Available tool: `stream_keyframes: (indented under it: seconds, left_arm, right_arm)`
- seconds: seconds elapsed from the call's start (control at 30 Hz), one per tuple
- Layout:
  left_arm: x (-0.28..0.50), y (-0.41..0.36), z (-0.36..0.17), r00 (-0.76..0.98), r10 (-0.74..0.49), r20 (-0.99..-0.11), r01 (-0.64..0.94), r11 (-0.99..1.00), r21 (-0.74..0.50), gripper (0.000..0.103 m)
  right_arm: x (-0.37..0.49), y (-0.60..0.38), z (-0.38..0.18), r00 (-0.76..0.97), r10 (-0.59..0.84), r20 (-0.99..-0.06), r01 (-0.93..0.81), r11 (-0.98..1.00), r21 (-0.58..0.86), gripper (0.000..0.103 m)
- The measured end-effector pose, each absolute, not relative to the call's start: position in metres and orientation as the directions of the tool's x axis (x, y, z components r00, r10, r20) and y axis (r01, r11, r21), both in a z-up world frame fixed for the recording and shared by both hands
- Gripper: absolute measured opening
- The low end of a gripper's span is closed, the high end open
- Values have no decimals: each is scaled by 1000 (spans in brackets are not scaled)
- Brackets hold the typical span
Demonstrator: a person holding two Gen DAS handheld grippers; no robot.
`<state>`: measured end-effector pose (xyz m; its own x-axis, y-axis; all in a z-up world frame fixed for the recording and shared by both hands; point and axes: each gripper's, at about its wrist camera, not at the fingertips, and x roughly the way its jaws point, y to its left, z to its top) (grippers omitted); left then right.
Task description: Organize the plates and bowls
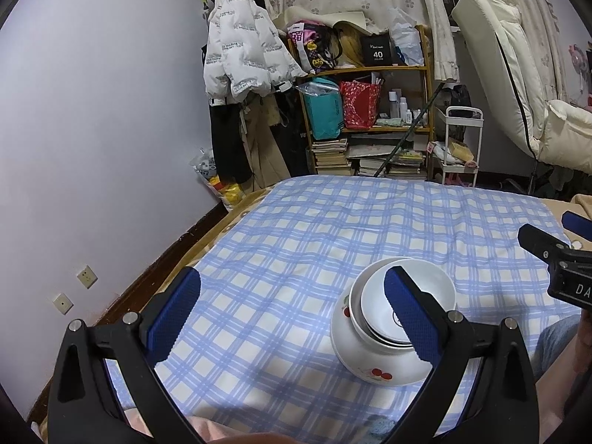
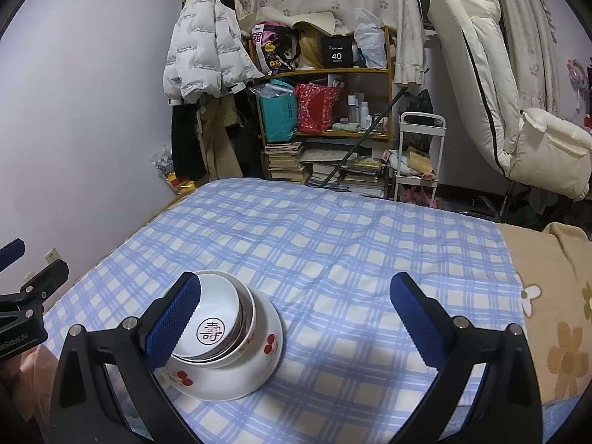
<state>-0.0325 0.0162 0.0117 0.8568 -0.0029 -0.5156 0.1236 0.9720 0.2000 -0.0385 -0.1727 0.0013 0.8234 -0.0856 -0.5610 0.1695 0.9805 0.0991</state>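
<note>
Far ahead of both your tongs, past the end of the checked sheet (image 2: 333,244), stand a shelf (image 2: 325,111) full of bags and books, a white coat (image 2: 207,48) hanging to its left, a small white cart (image 2: 420,155) to its right and a cream chair (image 2: 499,92) farther right. Nothing on the sheet stands between your tongs and the dishes. The stack of dishes (image 2: 225,340) sits on the sheet between your two tongs: a big plate with cherries (image 2: 259,366) at the bottom, bowls nested on it, and the top bowl (image 2: 212,325) with a round black mark inside, leaning a little. Your left tongs (image 1: 292,314) are held low over the sheet, pointing ahead toward the shelf, with the stack at their right finger (image 1: 407,318), which covers part of the bowls; you cannot tell if it touches them. Your right tongs (image 2: 296,318) are held the same way, with the stack at their left finger (image 2: 174,318), which covers the near-left rim; touching or not, you cannot tell. Both tongs are spread wide and hold nothing. Each one shows at the edge of the other's view, and bare sheet lies between each pair of fingers.
</note>
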Motion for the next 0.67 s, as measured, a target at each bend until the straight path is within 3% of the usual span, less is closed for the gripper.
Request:
stream_keyframes:
  seconds: [0.67]
  left_arm:
    - [-34,18,9,854,-11,-520,137,969,204,98]
  right_arm:
    - [-38,-171,3,823,-87,-562,169,981,96,103]
